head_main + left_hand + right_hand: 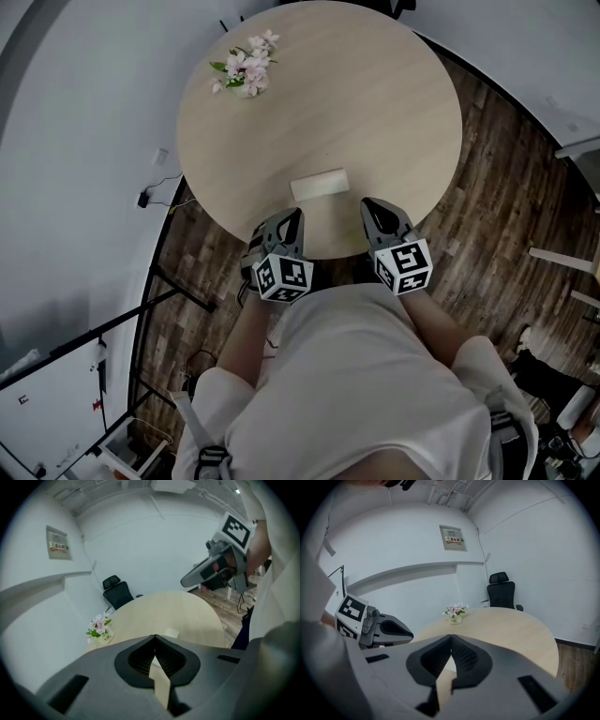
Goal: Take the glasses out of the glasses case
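Note:
The glasses case (320, 184) is a small pale beige box lying closed near the front edge of the round wooden table (375, 103). In the left gripper view the case (171, 633) peeks out just past my jaw tips. My left gripper (292, 221) hovers at the table's front edge, just front-left of the case, with its jaws together and nothing between them. My right gripper (371, 207) is front-right of the case, also shut and empty. Each gripper shows in the other's view: the right gripper (185, 581) and the left gripper (410, 633). No glasses are visible.
A small vase of pink flowers (246, 67) stands at the table's far left. A black office chair (502, 594) sits beyond the table by the white wall. Dark wood floor (506, 197) surrounds the table, with black stand legs (173, 291) and a cable at the left.

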The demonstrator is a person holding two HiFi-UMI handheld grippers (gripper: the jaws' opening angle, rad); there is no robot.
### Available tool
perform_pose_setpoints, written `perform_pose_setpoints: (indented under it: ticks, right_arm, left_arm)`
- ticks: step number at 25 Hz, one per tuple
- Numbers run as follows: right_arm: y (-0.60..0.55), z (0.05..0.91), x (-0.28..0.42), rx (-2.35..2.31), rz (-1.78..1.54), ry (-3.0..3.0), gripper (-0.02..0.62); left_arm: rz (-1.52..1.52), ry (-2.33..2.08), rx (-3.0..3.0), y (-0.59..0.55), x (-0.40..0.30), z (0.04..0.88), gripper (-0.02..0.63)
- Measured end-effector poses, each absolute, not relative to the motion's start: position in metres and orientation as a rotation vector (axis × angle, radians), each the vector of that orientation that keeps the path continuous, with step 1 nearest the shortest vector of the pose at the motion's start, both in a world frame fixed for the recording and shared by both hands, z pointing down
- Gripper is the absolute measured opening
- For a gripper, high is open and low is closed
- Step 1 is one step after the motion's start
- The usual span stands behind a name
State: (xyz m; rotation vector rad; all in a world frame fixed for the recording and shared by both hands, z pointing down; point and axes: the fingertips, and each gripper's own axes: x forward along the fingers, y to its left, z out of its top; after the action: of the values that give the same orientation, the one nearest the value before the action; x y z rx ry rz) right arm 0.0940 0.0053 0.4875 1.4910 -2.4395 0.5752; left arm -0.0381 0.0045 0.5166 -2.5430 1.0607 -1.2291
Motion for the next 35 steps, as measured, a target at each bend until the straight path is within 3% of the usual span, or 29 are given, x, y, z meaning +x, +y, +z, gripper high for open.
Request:
perform_pose_setpoints:
  ticks: [14,35]
  right_arm:
    - [0.005,0.492,0.099,1.507,0.589,-2.412,0.014]
    - [0.003,0.501,0.110,1.515,0.625,-2.362,0.014]
  left_arm:
    - [-1.552,0.531,-2.234,0.009,-0.024,0.586,0.005]
    - [-1.760,0.415,-2.058,-0.020,-0.033,0.678,0.005]
